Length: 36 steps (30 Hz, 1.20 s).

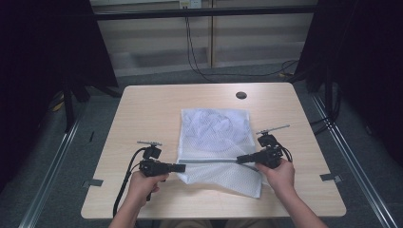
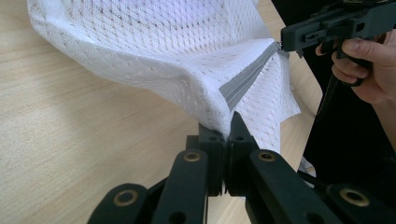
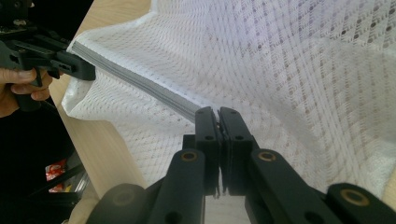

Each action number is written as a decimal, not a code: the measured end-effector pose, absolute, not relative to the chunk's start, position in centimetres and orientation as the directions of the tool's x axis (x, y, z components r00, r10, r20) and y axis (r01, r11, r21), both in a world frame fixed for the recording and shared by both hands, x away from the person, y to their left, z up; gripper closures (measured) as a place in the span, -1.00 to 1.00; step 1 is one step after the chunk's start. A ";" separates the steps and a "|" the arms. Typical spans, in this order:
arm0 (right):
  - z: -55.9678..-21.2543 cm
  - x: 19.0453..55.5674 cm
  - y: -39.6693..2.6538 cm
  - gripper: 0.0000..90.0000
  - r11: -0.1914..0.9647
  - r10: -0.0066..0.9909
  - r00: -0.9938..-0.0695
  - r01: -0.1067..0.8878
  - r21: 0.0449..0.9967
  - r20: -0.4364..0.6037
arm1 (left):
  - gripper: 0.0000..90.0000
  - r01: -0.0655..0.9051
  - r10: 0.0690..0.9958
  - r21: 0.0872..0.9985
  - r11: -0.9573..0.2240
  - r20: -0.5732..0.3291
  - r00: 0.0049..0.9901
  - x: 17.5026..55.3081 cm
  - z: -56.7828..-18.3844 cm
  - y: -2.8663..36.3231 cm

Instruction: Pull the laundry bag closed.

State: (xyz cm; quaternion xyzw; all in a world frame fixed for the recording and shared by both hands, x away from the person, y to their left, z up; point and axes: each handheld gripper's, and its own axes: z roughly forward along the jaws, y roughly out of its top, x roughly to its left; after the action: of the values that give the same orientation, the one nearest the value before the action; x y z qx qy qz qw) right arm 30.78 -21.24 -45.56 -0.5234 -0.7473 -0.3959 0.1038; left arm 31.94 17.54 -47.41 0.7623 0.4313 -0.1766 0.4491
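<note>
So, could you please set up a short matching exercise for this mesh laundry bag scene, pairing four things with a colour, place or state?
Things:
1. mesh bag
2. zipper
3. left gripper
4. round hole

Descriptions:
a. grey, stretched taut between the two grippers
b. dark, near the table's far edge
c. white, lying on the table, near edge lifted
d. shut on the zipper end at the bag's left corner

The right gripper is shut on the other zipper end.

Pairs: 1-c, 2-a, 3-d, 4-b
</note>
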 end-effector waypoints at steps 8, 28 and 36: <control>-45.6 30.9 -21.0 0.94 0.138 0.706 -0.429 0.864 0.484 0.564 | 0.96 0.822 0.495 0.527 -0.217 -0.666 0.558 32.0 -47.3 17.8; -45.5 30.2 -23.4 0.94 0.107 0.735 -0.400 0.865 0.489 0.547 | 0.96 0.826 0.506 0.527 -0.201 -0.666 0.548 32.1 -47.2 18.4; -45.5 29.9 -23.9 0.94 0.104 0.734 -0.401 0.864 0.492 0.548 | 0.96 0.827 0.501 0.526 -0.199 -0.671 0.547 31.9 -47.1 18.3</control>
State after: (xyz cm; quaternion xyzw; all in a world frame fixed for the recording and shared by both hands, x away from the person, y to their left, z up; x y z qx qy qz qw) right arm 29.95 -23.89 -45.49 -0.5409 -0.7385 -0.3940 0.0828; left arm 31.92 18.29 -47.09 0.7531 0.4406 -0.1796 0.4543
